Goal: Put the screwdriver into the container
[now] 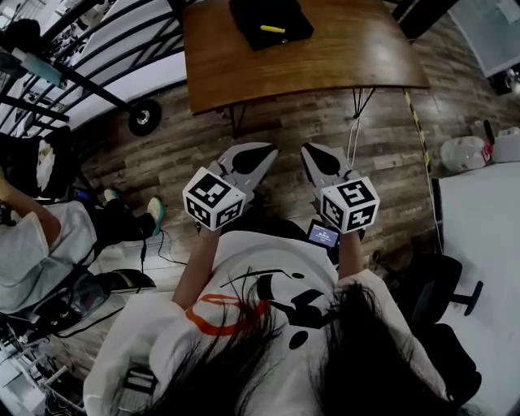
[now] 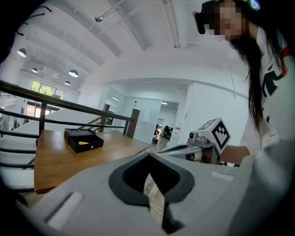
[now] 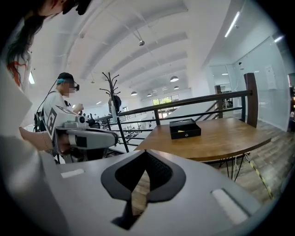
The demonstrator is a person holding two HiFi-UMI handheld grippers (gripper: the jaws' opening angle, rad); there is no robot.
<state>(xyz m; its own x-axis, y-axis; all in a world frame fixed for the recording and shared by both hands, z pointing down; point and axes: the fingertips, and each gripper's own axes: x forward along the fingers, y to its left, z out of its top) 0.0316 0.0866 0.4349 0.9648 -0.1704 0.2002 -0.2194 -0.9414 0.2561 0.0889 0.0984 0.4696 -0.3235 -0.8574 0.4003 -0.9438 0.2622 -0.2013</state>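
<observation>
Screwdriver (image 1: 273, 29) lies in the box (image 1: 250, 24) on the table (image 1: 341, 49) at 12 o'clock; left gripper (image 1: 266, 152) and right gripper (image 1: 309, 152) are both closed, empty.

Far ahead, the table (image 1: 349, 57) glows warm brown, wood grain running across it. On it the container (image 1: 292, 16) is flat black, the screwdriver (image 1: 272, 29) bright yellow. Near us, the left gripper (image 1: 262, 152) and right gripper (image 1: 311, 151) are pale grey, black-lined, their cubes patterned in black-and-white squares. The floor (image 1: 284, 122) shows streaky grey-brown planks. The shirt (image 1: 268, 276) is white, printed black and orange. At the left, the railing (image 1: 89, 85) is black.
</observation>
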